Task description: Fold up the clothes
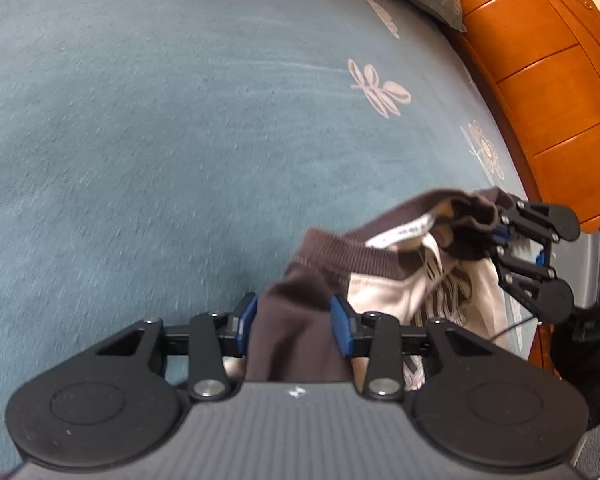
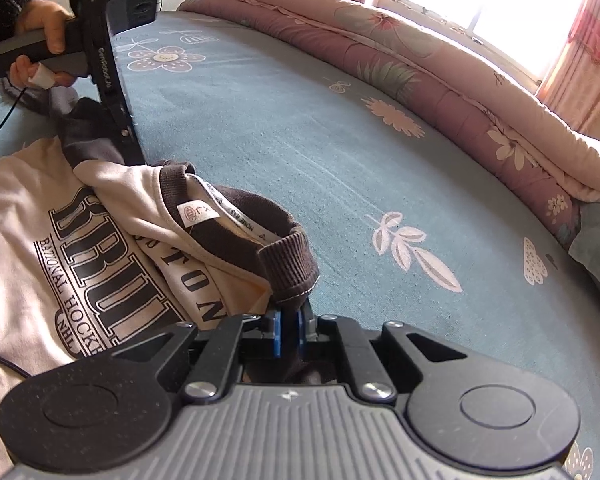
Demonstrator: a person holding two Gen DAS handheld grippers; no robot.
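Fingers of the right gripper are pinched together on the dark ribbed edge of the sweatshirt, right by the collar; blue pads nearly meet with a thin fold of knit between them. Left gripper has its jaws partly apart with a bunched brown fold, sleeve or shoulder I'd guess, filling the gap; the cloth reaches both pads, though whether they're squeezing it isn't clear, so call that grip unconfirmed. Sweatshirt is cream with brown trim and a printed hockey graphic, lying crumpled on the blue bedsheet, collar end lifted, body trailing back from the collar toward the person. Left gripper sits across the collar from the right one, beyond the neck label in the right wrist view. Handling judgement: light, fully limp, thick fleece-type knit, so it sags and folds wherever unsupported and won't hold a shape unless tensioned between two points. Not slippery, not fragile; rubbery pads should hold. Ribbed collar and shoulder seams are the best holds, being thicker, less stretchy, easy to locate. Avoid grabbing mid-panel, which picks up several layers. Risk: uneven pull skews the neckline off centre.
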